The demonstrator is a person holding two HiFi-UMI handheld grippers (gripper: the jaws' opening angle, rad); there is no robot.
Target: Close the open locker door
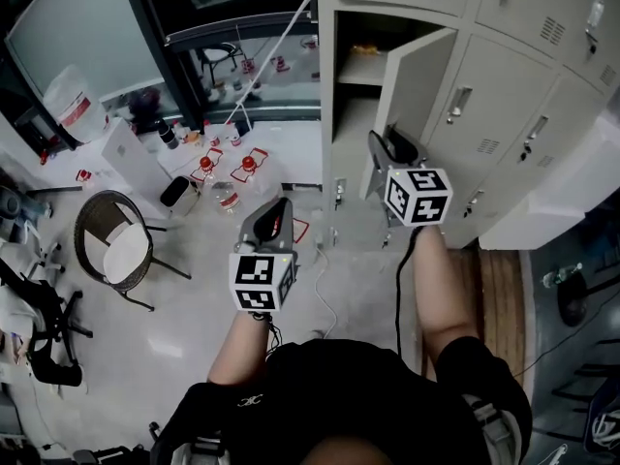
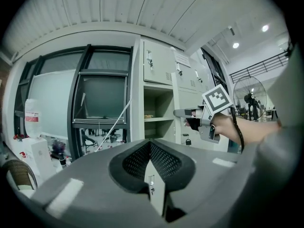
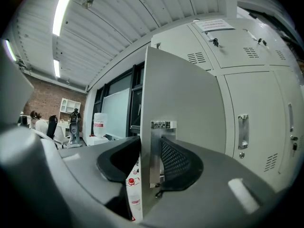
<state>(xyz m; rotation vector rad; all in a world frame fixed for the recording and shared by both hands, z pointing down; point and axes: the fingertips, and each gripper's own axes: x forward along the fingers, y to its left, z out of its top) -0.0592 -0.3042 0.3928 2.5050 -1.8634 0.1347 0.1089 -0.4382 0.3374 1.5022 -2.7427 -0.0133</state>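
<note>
The open locker door [image 1: 423,83] is a pale grey panel swung out from the open compartment [image 1: 360,66], which has a shelf inside. My right gripper [image 1: 381,156] clasps the door's free edge. In the right gripper view the door [image 3: 183,99] runs between the jaws of that gripper [image 3: 151,156], with the pads against the panel and its metal latch plate [image 3: 157,146]. My left gripper [image 1: 275,213] hangs over the floor left of the lockers, shut with nothing in it. The left gripper view looks past the left gripper [image 2: 150,148] at the right gripper [image 2: 191,118] and the open compartment [image 2: 159,109].
Shut locker doors [image 1: 504,114] fill the wall to the right. On the floor to the left stand a round wicker chair [image 1: 116,245], a water jug [image 1: 73,100] and small bottles with red marks [image 1: 228,163]. A white cable [image 1: 325,279] trails by my feet.
</note>
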